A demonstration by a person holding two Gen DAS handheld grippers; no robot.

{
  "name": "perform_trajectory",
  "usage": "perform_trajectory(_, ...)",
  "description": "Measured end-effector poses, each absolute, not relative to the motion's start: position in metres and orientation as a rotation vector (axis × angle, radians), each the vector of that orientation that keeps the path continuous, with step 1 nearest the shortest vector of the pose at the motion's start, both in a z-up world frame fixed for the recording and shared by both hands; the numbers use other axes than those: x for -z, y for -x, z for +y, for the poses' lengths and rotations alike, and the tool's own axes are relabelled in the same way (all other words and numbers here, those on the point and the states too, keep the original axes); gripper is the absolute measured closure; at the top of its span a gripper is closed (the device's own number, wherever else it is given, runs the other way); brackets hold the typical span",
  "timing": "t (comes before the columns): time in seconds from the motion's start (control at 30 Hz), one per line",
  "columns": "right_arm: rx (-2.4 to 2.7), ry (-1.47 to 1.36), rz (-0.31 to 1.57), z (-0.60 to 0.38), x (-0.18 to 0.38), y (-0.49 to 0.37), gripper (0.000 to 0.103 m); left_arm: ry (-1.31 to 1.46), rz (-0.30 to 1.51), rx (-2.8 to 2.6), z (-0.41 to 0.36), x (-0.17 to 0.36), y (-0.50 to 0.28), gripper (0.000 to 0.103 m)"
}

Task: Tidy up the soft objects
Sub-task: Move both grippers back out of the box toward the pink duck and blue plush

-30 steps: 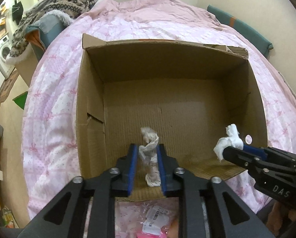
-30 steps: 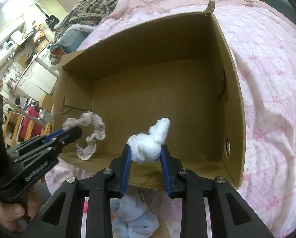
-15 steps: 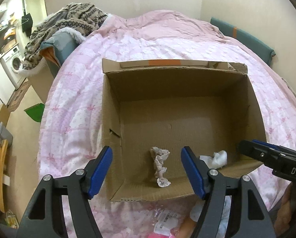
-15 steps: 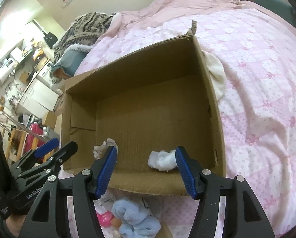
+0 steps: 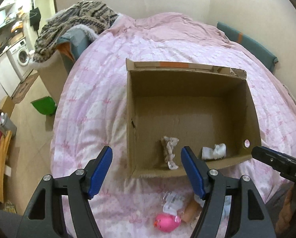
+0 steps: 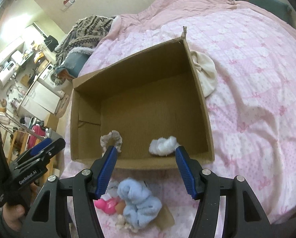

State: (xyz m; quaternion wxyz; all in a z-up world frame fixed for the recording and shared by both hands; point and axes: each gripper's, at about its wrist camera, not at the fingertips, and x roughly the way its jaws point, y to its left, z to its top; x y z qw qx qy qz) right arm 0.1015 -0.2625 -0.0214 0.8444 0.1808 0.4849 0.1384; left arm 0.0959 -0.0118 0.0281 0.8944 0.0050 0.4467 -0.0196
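Both drops done. Left hand-held gripper [image 5: 146,166] and right hand-held gripper [image 6: 144,165] now released, empty, backing up off the box [image 6: 199,107]. Bed, 6 o'clock: one blue scrunchie [image 6: 138,204], one pink toy [image 5: 165,222] left. Box, 12 o'clock: one beige scrunchie [image 5: 169,151], one white scrunchie [image 6: 163,142].

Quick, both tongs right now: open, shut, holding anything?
Left tongs: open, holding nothing.
Right tongs: open, holding nothing.

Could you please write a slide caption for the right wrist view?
Right claw open above a cardboard box holding a beige scrunchie and white scrunchie, blue scrunchie waiting outside.
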Motion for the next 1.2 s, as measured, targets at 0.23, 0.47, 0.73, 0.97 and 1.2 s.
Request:
perform_trajectory(0.23, -0.295, -0.377, 1.018, -0.261, 0.017, -0.083, 0.038, 0.013, 0.957, 0.021, -0.007, -0.024, -0.075, 0.034)
perform_trajectory(0.47, -0.301, -0.387, 1.025, -0.261, 0.017, -0.067, 0.038, 0.04, 0.99, -0.005, 0.001, -0.015, -0.058, 0.034)
perform_trajectory(0.73, -0.267, -0.367, 1.086, -0.256, 0.034, -0.06, 0.038, 0.184, 1.18, -0.035, 0.023, 0.027, -0.064, 0.034)
perform_trajectory(0.97, -0.232, -0.403, 1.12, -0.261, 0.043, -0.064, 0.038, 0.238, 1.368, 0.078, 0.004, 0.066, -0.057, 0.034)
perform_trajectory(1.2, -0.234, -0.399, 1.142, -0.259, 0.048, -0.068, 0.038, 0.258, 1.43, 0.139, -0.011, 0.085, -0.055, 0.056)
